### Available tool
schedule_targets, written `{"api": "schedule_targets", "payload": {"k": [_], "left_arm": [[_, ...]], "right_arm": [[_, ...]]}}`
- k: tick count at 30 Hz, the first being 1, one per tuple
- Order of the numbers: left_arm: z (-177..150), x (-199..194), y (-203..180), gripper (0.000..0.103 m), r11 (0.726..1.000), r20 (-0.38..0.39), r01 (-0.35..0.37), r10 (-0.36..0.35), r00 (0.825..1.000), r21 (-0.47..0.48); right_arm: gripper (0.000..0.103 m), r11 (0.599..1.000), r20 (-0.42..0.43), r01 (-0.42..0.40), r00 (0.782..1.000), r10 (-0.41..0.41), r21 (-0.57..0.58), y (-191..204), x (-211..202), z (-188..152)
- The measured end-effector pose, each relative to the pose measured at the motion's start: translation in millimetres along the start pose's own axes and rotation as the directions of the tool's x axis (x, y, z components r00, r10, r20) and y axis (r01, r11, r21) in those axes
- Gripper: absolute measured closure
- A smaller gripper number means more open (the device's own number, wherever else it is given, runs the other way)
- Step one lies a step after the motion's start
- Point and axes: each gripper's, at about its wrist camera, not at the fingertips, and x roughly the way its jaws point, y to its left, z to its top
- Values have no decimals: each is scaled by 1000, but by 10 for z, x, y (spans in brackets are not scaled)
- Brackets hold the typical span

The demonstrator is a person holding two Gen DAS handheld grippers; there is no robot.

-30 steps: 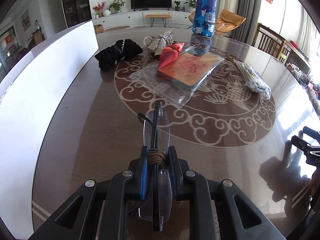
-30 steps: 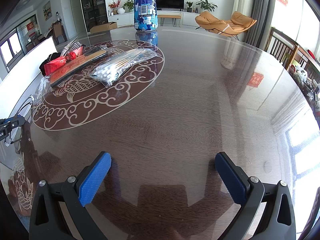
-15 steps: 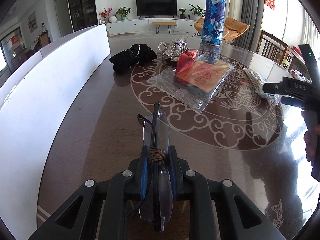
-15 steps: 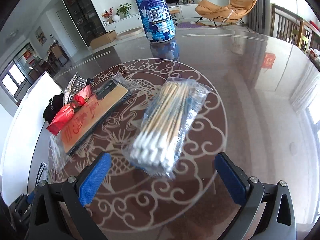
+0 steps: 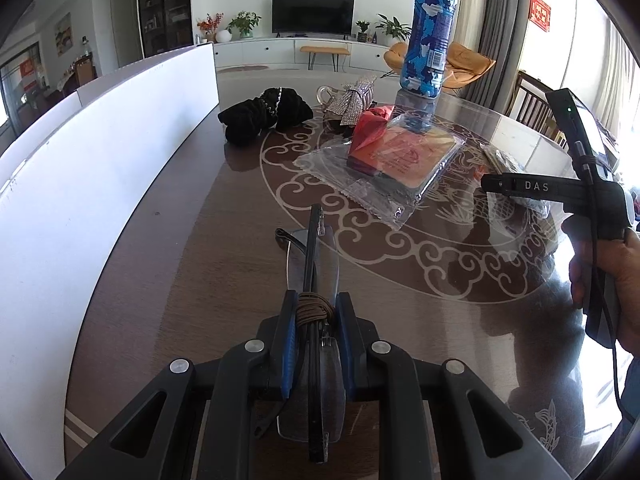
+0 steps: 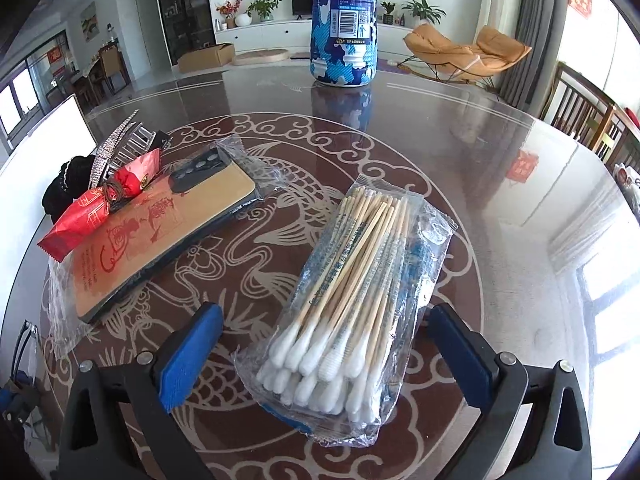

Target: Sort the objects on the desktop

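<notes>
Eyeglasses, folded, sit clamped between the blue pads of the left gripper, which stays low over the dark glass table much as it did a second ago, beside the white board. What has changed is the right gripper: a second ago it faced bare tabletop, and now it has swung across so its wide-open jaws stand either side of the near end of the cotton swab packet, pads not touching it. From the left camera, the right hand has come into sight at the right edge, gripping its handle. The bagged phone case with the red candy wrapper on it, the hair comb, the black scrunchie and the upright blue bottle lie where they were.
</notes>
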Motion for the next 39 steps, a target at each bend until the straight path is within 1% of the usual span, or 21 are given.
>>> {"api": "schedule_targets", "payload": {"k": [2, 4, 6, 7, 9, 12, 17, 20, 22, 24, 26, 28, 30, 31, 32, 33, 34, 35, 36, 39], "left_arm": [[1, 1, 16, 85, 1000, 0, 10, -10, 1000, -9], [1, 1, 41, 85, 999, 1, 24, -24, 1000, -24], [0, -2, 67, 85, 998, 4, 38, -38, 999, -41], [0, -1, 79, 85, 998, 5, 45, -45, 999, -49], [1, 2, 96, 85, 997, 8, 55, -54, 999, -59], [6, 12, 106, 85, 996, 8, 59, -58, 998, -64], [29, 35, 97, 85, 996, 14, 59, -59, 998, -64], [87, 83, 90, 85, 997, 6, 67, -67, 998, -46], [136, 114, 89, 85, 997, -3, 71, -71, 997, -30], [157, 129, 104, 85, 997, -5, 77, -77, 997, -29], [151, 129, 116, 85, 996, -1, 83, -83, 997, -36], [121, 111, 121, 83, 996, 12, 82, -82, 997, -45], [96, 86, 93, 69, 994, 17, 96, -96, 995, -45], [85, 78, 56, 53, 995, 19, 99, -99, 995, -33], [74, 78, 4, 27, 997, 16, 72, -72, 997, -10], [70, 103, -46, 13, 1000, -5, 9, -9, 1000, 7], [78, 121, -74, 6, 999, -15, -45, 45, 999, 14], [83, 137, -77, 6, 998, -22, -61, 62, 998, 14], [89, 172, -57, 6, 998, -44, -55, 56, 997, 4], [104, 203, -53, 2, 998, -57, -65, 66, 996, 11]], "right_arm": [[14, 1000, 18, 5, 1000, -5, 10, -35, -23, -3], [43, 1000, 42, 6, 999, -6, 9, -76, -63, -5], [54, 1000, 50, -4, 999, 3, 5, -121, -89, -12], [57, 1000, 52, -10, 999, 10, -1, -140, -108, -26], [57, 999, 52, -24, 998, 25, -24, -159, -145, -70], [58, 996, 48, -53, 997, 57, -73, -145, -275, -230], [58, 983, 45, -109, 992, 117, -150, -44, -628, -711], [58, 973, 42, -135, 989, 145, -189, 70, -831, -993], [58, 970, 44, -132, 989, 144, -205, 128, -917, -1110], [57, 969, 49, -117, 990, 131, -216, 170, -954, -1151], [52, 971, 53, -98, 992, 112, -217, 167, -951, -1156], [38, 974, 48, -107, 992, 119, -202, 137, -950, -1161], [31, 978, 51, -120, 990, 131, -171, 70, -952, -1155], [28, 980, 56, -126, 989, 136, -152, 31, -961, -1155], [26, 982, 61, -132, 988, 141, -133, -10, -970, -1153], [21, 984, 64, -138, 987, 146, -113, -55, -971, -1150], [18, 986, 65, -141, 987, 147, -93, -88, -975, -1149], [17, 986, 64, -146, 986, 151, -74, -126, -970, -1140], [17, 986, 60, -154, 986, 157, -58, -157, -960, -1134], [16, 986, 43, -162, 986, 164, -36, -194, -930, -1124]]}}
